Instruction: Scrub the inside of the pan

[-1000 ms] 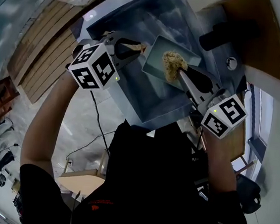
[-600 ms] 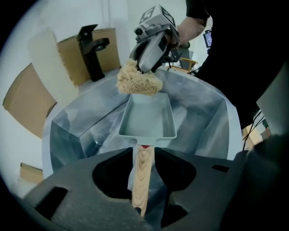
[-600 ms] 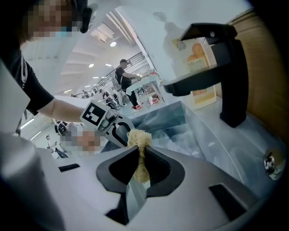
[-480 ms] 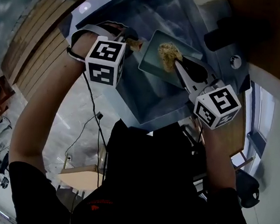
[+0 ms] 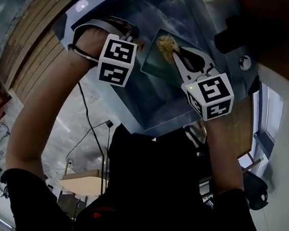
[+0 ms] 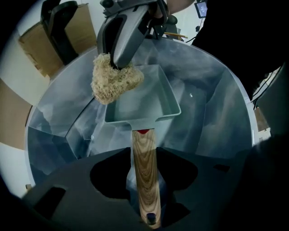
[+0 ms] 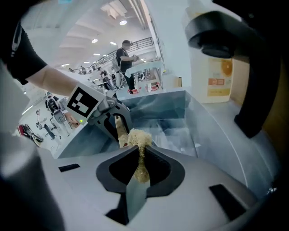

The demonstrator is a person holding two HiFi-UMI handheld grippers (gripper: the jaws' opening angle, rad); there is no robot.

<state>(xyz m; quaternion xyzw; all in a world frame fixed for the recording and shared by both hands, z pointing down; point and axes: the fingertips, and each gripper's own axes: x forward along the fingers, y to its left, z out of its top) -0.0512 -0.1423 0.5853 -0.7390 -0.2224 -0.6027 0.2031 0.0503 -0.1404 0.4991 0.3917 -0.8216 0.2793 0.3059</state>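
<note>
A grey-green rectangular pan (image 5: 160, 65) with a wooden handle (image 6: 145, 167) lies in the steel sink (image 5: 136, 98). My left gripper (image 6: 146, 180) points steeply down over the handle. Its jaws have just been opening, and the handle runs between them with a dark gap on each side. My right gripper (image 5: 174, 53) is shut on a tan fibrous scrubber (image 6: 114, 82), which hangs at the pan's far left corner. In the right gripper view the scrubber (image 7: 139, 137) sticks out past the closed jaws, with the left gripper (image 7: 113, 122) just behind it.
A black faucet (image 5: 240, 35) and a round fitting (image 5: 244, 61) stand on the sink's right rim. A white bottle with an orange label (image 7: 216, 74) stands beside the basin. Wooden counter lies to the right, and a cable hangs below the sink's front edge.
Both grippers have sunk deeper into the sink, and the pan went down with them. My left hand has rolled, so its marker cube faces differently. The scrubber has shifted toward the pan's far end.
</note>
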